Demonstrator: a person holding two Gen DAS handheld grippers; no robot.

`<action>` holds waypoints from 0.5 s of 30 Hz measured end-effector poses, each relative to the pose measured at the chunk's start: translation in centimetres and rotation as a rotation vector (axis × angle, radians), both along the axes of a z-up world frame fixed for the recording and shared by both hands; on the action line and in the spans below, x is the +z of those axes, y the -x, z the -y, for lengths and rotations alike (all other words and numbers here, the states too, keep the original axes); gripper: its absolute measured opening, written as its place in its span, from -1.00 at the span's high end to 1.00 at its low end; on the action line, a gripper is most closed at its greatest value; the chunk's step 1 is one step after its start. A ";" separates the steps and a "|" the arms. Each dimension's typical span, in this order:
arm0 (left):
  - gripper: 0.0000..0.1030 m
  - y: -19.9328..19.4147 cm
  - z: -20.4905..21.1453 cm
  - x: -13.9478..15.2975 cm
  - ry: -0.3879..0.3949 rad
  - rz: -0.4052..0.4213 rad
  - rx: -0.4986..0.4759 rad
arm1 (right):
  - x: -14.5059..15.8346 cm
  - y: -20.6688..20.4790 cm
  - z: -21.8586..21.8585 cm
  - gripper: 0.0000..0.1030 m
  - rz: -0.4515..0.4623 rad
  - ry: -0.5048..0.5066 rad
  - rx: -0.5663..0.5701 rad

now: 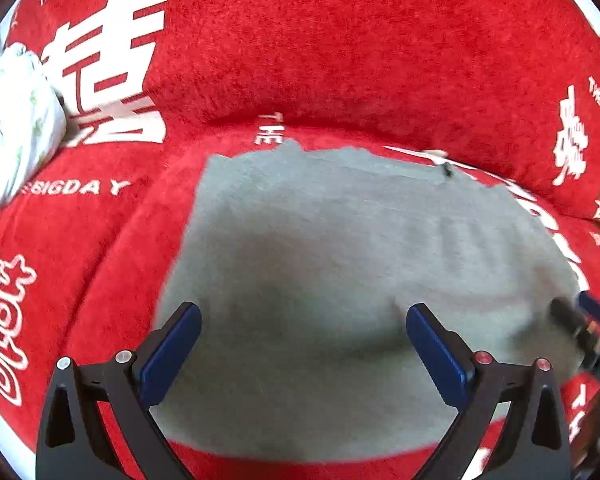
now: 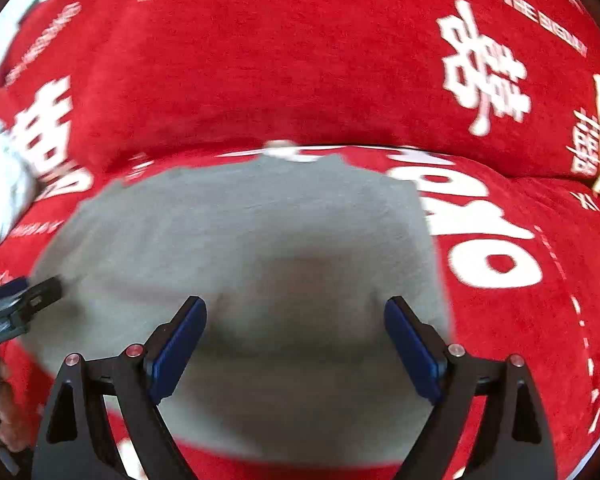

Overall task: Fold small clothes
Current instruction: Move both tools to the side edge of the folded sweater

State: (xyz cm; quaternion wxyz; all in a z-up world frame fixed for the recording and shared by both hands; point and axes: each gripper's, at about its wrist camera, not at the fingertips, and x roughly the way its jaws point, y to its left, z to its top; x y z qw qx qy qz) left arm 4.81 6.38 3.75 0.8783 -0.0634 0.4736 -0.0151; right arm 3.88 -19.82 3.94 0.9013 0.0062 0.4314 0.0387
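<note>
Your left gripper [image 1: 302, 322] and right gripper [image 2: 296, 316] both stand spread wide and pinch nothing, each hovering over the grey garment [image 1: 340, 264] that lies flat on the red cover [image 1: 340, 60] just beyond and beneath your fingertips.

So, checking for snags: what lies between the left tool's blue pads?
Only the grey garment, below the open left tool; nothing is gripped, per the left wrist view.
</note>
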 end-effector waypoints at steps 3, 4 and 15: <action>-1.00 1.3 1.8 -1.4 -0.062 -0.033 -0.032 | -2.3 1.6 -2.8 -0.80 -0.048 0.040 0.086; -1.00 1.9 2.0 -2.2 -0.104 -0.050 -0.026 | -3.3 2.0 -3.1 -0.79 -0.064 0.065 0.089; -1.00 7.8 -1.3 -2.3 -0.073 0.032 -0.059 | -3.6 6.8 1.1 -0.84 0.029 0.073 0.055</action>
